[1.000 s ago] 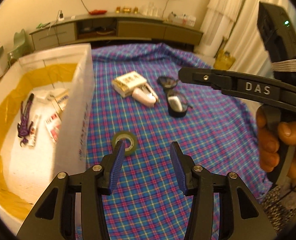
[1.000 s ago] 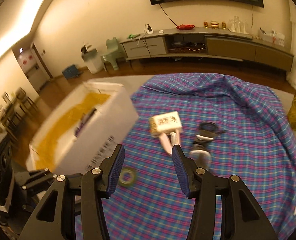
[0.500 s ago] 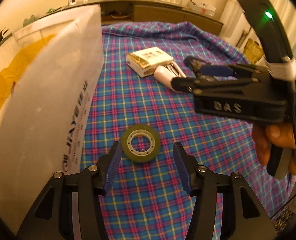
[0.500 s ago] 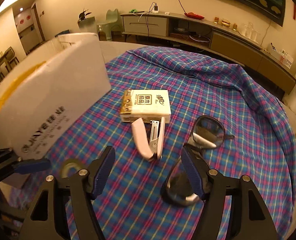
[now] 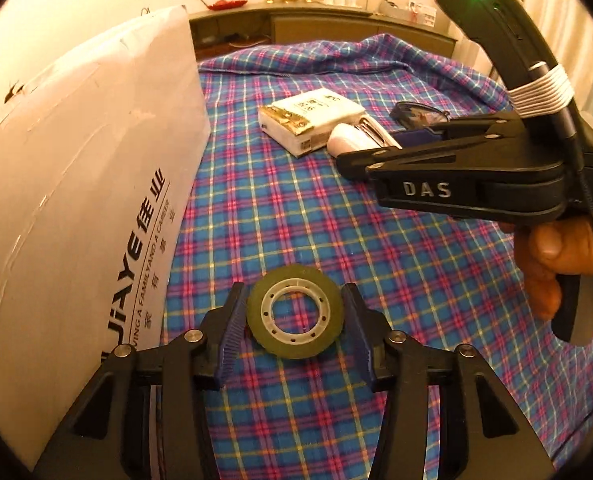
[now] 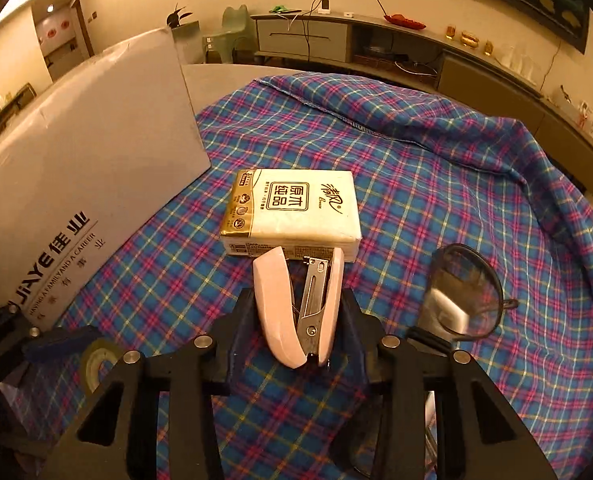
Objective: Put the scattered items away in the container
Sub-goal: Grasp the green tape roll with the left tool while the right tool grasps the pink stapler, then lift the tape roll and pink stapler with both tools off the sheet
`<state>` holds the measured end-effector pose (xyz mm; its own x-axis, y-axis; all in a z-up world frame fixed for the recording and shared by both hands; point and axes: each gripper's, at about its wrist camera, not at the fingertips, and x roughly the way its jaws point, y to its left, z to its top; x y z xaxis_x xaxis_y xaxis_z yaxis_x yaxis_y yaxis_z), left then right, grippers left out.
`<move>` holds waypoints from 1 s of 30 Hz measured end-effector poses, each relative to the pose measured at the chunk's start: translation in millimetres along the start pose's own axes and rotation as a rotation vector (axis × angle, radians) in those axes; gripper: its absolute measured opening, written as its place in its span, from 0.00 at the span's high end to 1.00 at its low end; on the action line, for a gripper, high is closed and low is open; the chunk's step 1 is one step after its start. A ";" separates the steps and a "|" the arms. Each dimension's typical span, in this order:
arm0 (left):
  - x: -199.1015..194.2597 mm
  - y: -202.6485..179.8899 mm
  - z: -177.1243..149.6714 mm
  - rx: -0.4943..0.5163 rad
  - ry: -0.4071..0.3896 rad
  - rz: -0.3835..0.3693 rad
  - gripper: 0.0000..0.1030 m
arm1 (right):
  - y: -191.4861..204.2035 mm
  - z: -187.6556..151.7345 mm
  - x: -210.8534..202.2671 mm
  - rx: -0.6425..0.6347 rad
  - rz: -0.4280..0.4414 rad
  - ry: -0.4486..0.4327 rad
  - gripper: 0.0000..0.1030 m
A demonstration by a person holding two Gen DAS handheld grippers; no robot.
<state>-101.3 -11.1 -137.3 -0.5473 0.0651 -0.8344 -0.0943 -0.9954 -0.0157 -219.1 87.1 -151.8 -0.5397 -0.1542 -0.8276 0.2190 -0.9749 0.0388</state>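
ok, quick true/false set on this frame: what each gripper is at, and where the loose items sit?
1. The left gripper straddles the tape roll. True.
2. The right gripper is around the glasses. False: it is around the pink stapler; the glasses lie to its right.
3. The stapler's far end is up against the tissue pack. True.
4. The tape roll stands on edge. False: it lies flat on the plaid cloth.
5. The white box lies right of the tape. False: left.
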 end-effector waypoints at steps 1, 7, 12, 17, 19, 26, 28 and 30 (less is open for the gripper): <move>0.2 0.4 0.4 0.000 -0.001 -0.001 0.52 | -3.0 0.1 -1.8 0.014 0.013 -0.001 0.59; -6.7 4.1 2.0 -0.006 -0.020 -0.006 0.52 | -20.6 -1.0 -15.7 0.116 0.117 0.001 0.60; -21.0 4.1 3.5 -0.009 -0.046 -0.033 0.52 | -30.3 -5.6 -38.5 0.208 0.211 -0.025 0.60; -35.2 4.2 6.4 -0.015 -0.075 -0.063 0.52 | -39.9 -18.6 -66.3 0.301 0.283 -0.043 0.60; -41.4 4.0 6.7 -0.015 -0.086 -0.074 0.52 | -44.9 -24.4 -75.1 0.345 0.303 -0.049 0.60; -61.8 3.5 6.3 -0.019 -0.114 -0.107 0.52 | -38.3 -39.2 -100.4 0.435 0.344 -0.073 0.60; -68.0 4.5 5.1 -0.023 -0.124 -0.113 0.52 | -29.9 -40.7 -103.2 0.428 0.340 -0.070 0.60; -74.5 6.3 4.8 -0.029 -0.132 -0.123 0.52 | -23.3 -41.3 -105.4 0.421 0.334 -0.069 0.60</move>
<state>-65.1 -21.9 -72.6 -0.6375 0.1927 -0.7460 -0.1441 -0.9810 -0.1302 -133.8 132.7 -88.5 -0.5517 -0.4633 -0.6935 0.0511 -0.8487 0.5264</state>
